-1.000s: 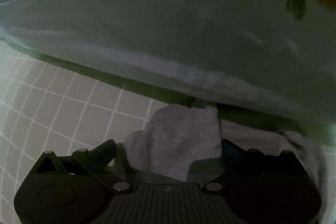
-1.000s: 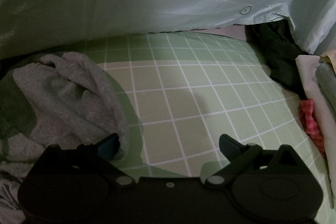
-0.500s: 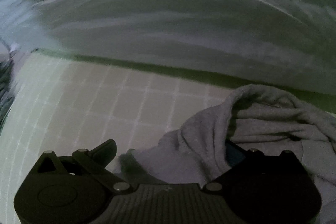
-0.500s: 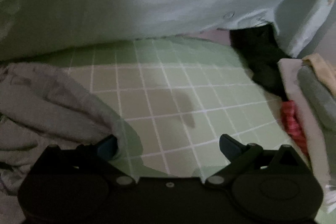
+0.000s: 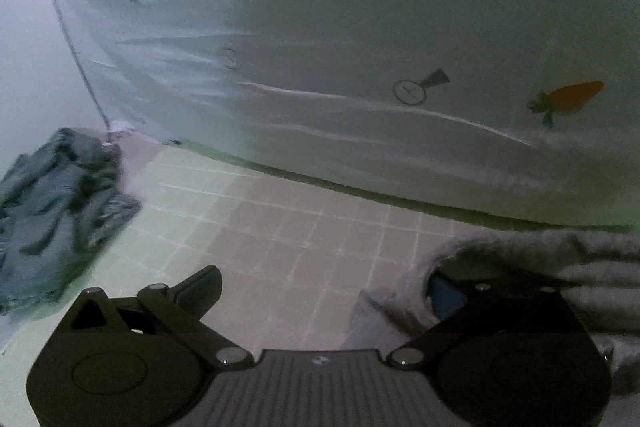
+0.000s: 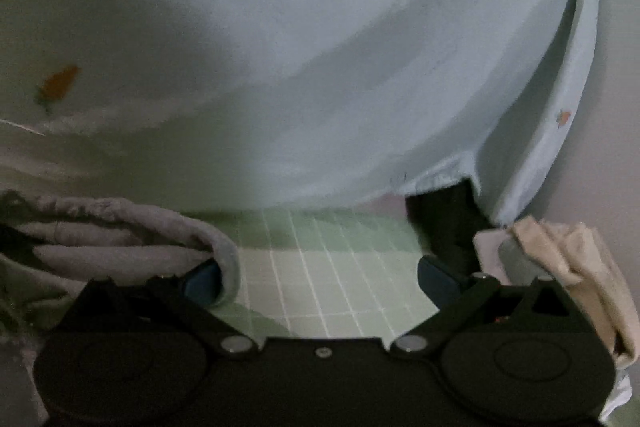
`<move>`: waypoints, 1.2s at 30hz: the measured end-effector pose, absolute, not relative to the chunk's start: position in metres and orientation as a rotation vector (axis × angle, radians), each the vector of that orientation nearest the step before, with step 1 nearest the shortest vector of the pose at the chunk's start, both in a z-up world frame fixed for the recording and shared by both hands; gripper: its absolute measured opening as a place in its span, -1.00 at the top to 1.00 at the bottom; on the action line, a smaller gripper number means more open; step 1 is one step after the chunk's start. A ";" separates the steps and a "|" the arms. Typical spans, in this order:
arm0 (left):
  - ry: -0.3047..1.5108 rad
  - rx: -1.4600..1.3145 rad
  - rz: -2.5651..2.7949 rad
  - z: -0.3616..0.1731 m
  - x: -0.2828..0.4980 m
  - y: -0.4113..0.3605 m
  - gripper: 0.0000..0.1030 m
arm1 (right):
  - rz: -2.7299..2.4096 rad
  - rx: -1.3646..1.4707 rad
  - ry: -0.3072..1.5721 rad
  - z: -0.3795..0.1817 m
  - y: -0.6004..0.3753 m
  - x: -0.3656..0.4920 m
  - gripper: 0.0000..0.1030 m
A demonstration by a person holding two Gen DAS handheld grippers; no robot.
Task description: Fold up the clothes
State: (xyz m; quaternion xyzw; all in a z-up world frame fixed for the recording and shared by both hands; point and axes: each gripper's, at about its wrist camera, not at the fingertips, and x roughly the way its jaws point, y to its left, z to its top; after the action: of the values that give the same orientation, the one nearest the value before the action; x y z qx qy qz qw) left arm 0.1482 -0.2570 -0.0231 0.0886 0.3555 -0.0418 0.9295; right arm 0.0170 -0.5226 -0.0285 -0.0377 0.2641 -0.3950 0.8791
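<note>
1. We see our left gripper (image 5: 320, 283) low over the green checked sheet (image 5: 280, 227), jaws spread wide, nothing clamped.
2. The grey garment (image 5: 540, 259) lies bunched at the right of that view, its rolled edge draped over the right-hand finger.
3. Our right gripper (image 6: 320, 277) is also wide open, the same grey garment (image 6: 120, 239) curling against its left finger.
4. A pale blue cover with carrot prints (image 6: 320, 67) rises behind.
5. A blue-grey crumpled cloth (image 5: 52, 199) sits far left; a beige folded pile (image 6: 568, 267) and a dark garment (image 6: 444, 223) sit right.
</note>
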 end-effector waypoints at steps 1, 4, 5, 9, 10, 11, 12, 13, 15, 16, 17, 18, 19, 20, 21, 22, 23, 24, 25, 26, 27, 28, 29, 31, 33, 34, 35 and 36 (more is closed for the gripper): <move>0.737 0.184 -0.085 -0.025 0.139 -0.248 -1.00 | -0.818 -0.076 0.541 -0.027 -0.517 0.010 -0.96; 0.822 0.201 -0.093 -0.043 0.117 -0.228 -1.00 | -0.800 -0.018 0.561 -0.031 -0.509 -0.014 -0.97; 0.871 0.211 -0.100 -0.054 0.111 -0.222 -1.00 | -0.797 0.001 0.578 -0.036 -0.506 -0.022 -0.97; 1.038 0.186 -0.147 -0.080 0.095 -0.207 -0.99 | -0.776 0.081 0.756 -0.071 -0.498 -0.043 -0.93; 1.033 0.179 -0.156 -0.077 0.093 -0.207 -0.99 | -0.766 0.120 0.787 -0.078 -0.497 -0.048 -0.90; 1.014 0.186 -0.167 -0.073 0.094 -0.209 -0.99 | -0.758 0.161 0.799 -0.082 -0.496 -0.052 -0.88; 0.994 0.192 -0.177 -0.068 0.094 -0.211 -0.99 | -0.749 0.179 0.794 -0.082 -0.495 -0.055 -0.88; 0.974 0.199 -0.187 -0.064 0.094 -0.213 -0.99 | -0.741 0.194 0.788 -0.081 -0.494 -0.057 -0.88; 0.950 0.213 -0.215 -0.059 0.097 -0.220 -0.99 | -0.739 0.165 0.757 -0.075 -0.491 -0.054 -0.89; 0.954 0.207 -0.231 -0.059 0.099 -0.223 -0.99 | -0.737 0.152 0.743 -0.072 -0.490 -0.052 -0.90; 0.968 0.192 -0.246 -0.059 0.101 -0.224 -0.99 | -0.726 0.149 0.732 -0.070 -0.490 -0.049 -0.90; 0.982 0.176 -0.260 -0.060 0.103 -0.225 -0.99 | -0.711 0.154 0.726 -0.069 -0.488 -0.046 -0.90; 0.995 0.153 -0.274 -0.060 0.106 -0.223 -0.99 | -0.694 0.165 0.722 -0.068 -0.489 -0.043 -0.90; 1.001 0.120 -0.284 -0.060 0.109 -0.220 -0.99 | -0.675 0.186 0.716 -0.066 -0.490 -0.041 -0.90; 1.003 0.086 -0.293 -0.061 0.112 -0.216 -0.97 | -0.655 0.206 0.711 -0.065 -0.490 -0.039 -0.90; 1.003 0.059 -0.300 -0.061 0.112 -0.213 -0.92 | -0.635 0.216 0.709 -0.064 -0.491 -0.036 -0.89; 1.002 0.045 -0.304 -0.061 0.111 -0.214 -0.78 | -0.614 0.227 0.708 -0.064 -0.492 -0.034 -0.87; 1.004 0.034 -0.309 -0.061 0.109 -0.214 -0.67 | -0.593 0.236 0.708 -0.063 -0.492 -0.031 -0.81; 1.010 0.021 -0.317 -0.063 0.109 -0.212 -0.38 | -0.573 0.231 0.718 -0.066 -0.491 -0.028 -0.61; 1.016 0.008 -0.325 -0.064 0.108 -0.211 -0.07 | -0.553 0.228 0.730 -0.068 -0.490 -0.026 -0.42; 1.021 -0.005 -0.333 -0.065 0.108 -0.209 0.11 | -0.536 0.243 0.745 -0.071 -0.491 -0.024 0.10; 1.027 -0.018 -0.341 -0.067 0.107 -0.207 0.55 | -0.518 0.258 0.759 -0.073 -0.492 -0.022 0.54; 1.032 -0.031 -0.349 -0.068 0.107 -0.205 0.77 | -0.502 0.271 0.770 -0.075 -0.493 -0.021 0.66; 1.030 -0.053 -0.363 -0.068 0.104 -0.200 0.77 | -0.496 0.268 0.737 -0.069 -0.489 -0.029 0.76; 0.998 -0.049 -0.371 -0.062 0.094 -0.192 0.76 | -0.490 0.249 0.682 -0.056 -0.483 -0.043 0.78; 0.994 -0.047 -0.376 -0.060 0.089 -0.190 0.75 | -0.489 0.238 0.662 -0.050 -0.479 -0.050 0.78; 0.990 -0.045 -0.381 -0.058 0.085 -0.188 0.63 | -0.488 0.233 0.654 -0.047 -0.474 -0.056 0.78; 0.986 -0.043 -0.385 -0.056 0.080 -0.185 0.55 | -0.488 0.233 0.658 -0.046 -0.469 -0.062 0.78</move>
State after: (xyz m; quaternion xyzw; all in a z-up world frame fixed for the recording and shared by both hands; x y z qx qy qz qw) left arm 0.0804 -0.1851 -0.0561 -0.0206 0.4703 -0.1838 0.8629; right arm -0.0618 -0.4692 -0.0461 0.1129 0.3193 -0.2365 0.9107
